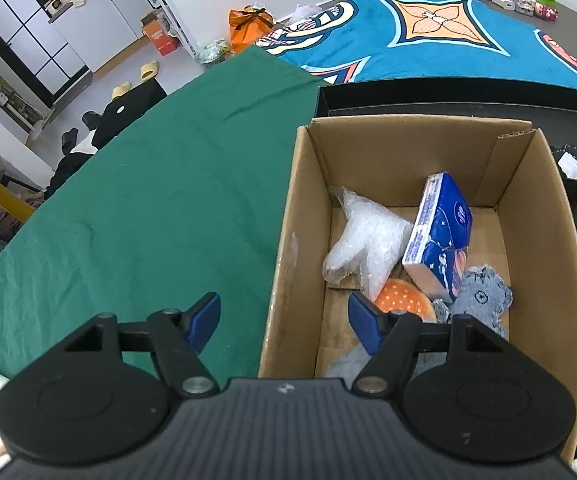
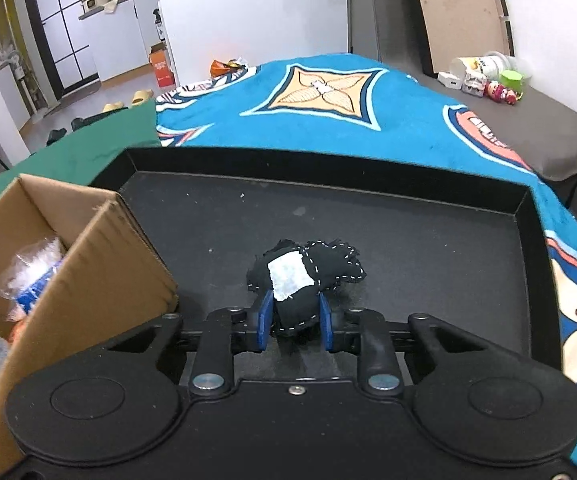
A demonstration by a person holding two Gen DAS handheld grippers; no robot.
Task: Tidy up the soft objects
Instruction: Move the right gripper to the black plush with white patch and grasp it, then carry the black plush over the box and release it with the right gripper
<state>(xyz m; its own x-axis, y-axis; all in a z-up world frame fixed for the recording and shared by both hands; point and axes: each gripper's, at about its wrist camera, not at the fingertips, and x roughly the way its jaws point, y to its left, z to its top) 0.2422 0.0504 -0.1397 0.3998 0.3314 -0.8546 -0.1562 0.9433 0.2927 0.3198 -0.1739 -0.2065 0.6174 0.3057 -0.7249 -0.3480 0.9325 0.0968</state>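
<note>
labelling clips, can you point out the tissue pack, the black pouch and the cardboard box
tissue pack (image 1: pixel 442 240): left wrist view, on its blue printed face.
black pouch (image 2: pixel 288 276): right wrist view, on its white patch.
cardboard box (image 1: pixel 304 216): left wrist view, on its inner left wall.

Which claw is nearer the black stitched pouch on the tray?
Right. The right claw has the black stitched pouch between its fingers; the left claw hangs open over the cardboard box wall.

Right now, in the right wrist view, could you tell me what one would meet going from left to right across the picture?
Cardboard box → black stitched plush, between the fingertips of the right gripper on the black tray → blue patterned blanket.
</note>
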